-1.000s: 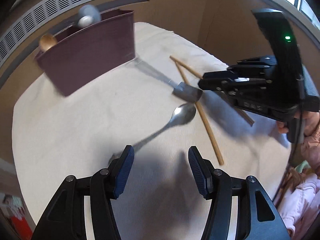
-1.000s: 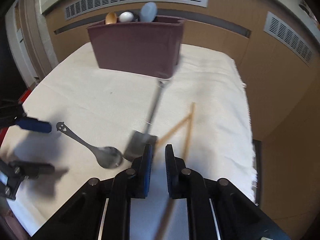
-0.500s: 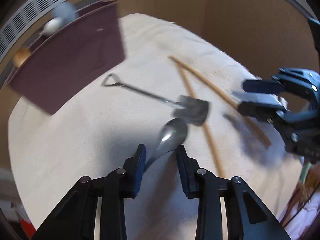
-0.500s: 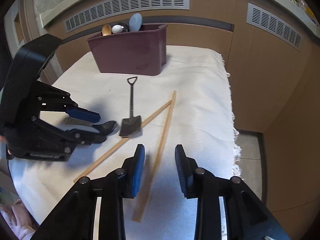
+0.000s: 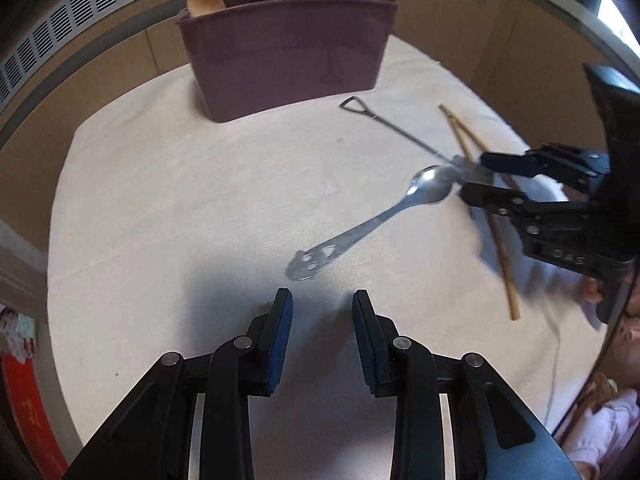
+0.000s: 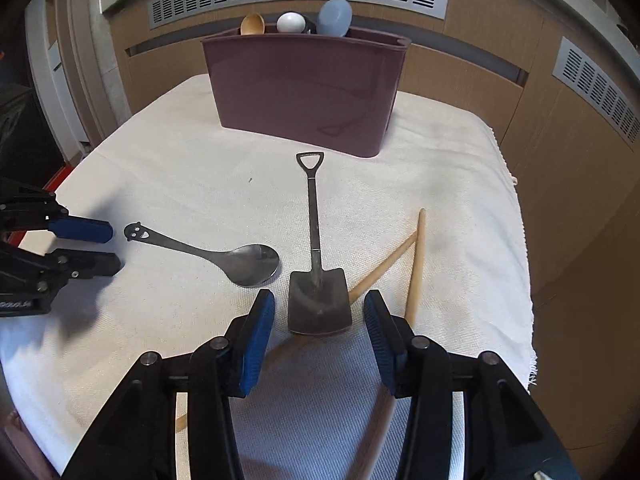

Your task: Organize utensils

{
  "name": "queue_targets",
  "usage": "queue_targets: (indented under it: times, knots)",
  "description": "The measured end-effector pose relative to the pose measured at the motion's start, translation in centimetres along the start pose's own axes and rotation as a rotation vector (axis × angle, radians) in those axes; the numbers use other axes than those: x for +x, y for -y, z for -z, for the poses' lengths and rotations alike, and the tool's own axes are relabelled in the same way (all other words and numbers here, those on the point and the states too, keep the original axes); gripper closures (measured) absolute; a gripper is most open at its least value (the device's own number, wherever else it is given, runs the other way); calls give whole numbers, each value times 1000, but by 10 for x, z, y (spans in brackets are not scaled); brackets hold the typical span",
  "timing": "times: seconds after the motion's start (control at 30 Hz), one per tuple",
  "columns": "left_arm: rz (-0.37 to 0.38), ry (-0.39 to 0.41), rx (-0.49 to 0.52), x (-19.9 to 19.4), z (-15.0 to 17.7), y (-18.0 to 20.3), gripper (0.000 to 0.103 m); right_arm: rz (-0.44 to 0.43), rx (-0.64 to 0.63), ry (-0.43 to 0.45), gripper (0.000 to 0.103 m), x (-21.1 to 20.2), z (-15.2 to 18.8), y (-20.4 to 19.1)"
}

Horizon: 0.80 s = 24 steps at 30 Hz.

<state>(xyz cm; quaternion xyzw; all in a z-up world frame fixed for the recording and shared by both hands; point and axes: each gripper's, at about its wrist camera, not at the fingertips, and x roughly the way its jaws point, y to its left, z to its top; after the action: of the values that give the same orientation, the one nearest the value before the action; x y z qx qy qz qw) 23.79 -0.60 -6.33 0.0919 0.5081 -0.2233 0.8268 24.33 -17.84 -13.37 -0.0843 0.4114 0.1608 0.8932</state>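
The shovel-shaped spoon [image 6: 319, 276] lies flat on the cloth-covered desk [image 6: 192, 168], its blade toward the camera and its loop handle pointing at the maroon holder [image 6: 304, 92]. The right gripper [image 6: 319, 322] hangs just over the blade; its jaws have just been opening and stand partly apart on either side of it, pads not yet touching. This looks like the approach to a pick-up: the next move calls for lowering, closing on the blade or shaft, then carrying it to the holder.

Beside it lies the steel spoon [image 6: 236, 258], bowl near the blade. The left gripper [image 5: 322, 322] sits just short of that spoon's cut-out handle end, jaws narrow and empty after closing in.

Two chopsticks [image 6: 414, 264] cross under the blade; their near ends are hidden behind the right gripper. The holder's inside is out of sight; only three spoon tops [image 6: 292, 22] show above its rim.
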Motion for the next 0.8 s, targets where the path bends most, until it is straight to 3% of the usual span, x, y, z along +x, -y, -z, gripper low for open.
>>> queue_targets:
  times: [0.03, 0.27, 0.4, 0.53, 0.57, 0.63, 0.7, 0.8]
  knots:
    - [13, 16, 9, -7, 2, 4, 71, -2, -3, 0, 74, -1, 1, 0]
    - [90, 64, 11, 8, -30, 5, 70, 41, 7, 72, 74, -44, -6, 13]
    - [121, 32, -32, 18, -27, 1, 70, 53, 42, 149, 74, -81, -20, 29]
    - [278, -67, -12, 12, -11, 21, 69, 59, 66, 212, 76, -113, -35, 44]
    - [284, -75, 17, 11, -7, 30, 70, 60, 71, 220, 79, -118, -39, 48]
    - [251, -70, 93, 4, -4, 48, 69, 65, 76, 225, 93, -121, -44, 52]
    - [225, -31, 156, -4, -10, 58, 69, 66, 90, 223, 92, -120, -47, 57]
    - [110, 20, 307, -9, -30, 72, 69, 58, 95, 214, 92, -113, -45, 60]
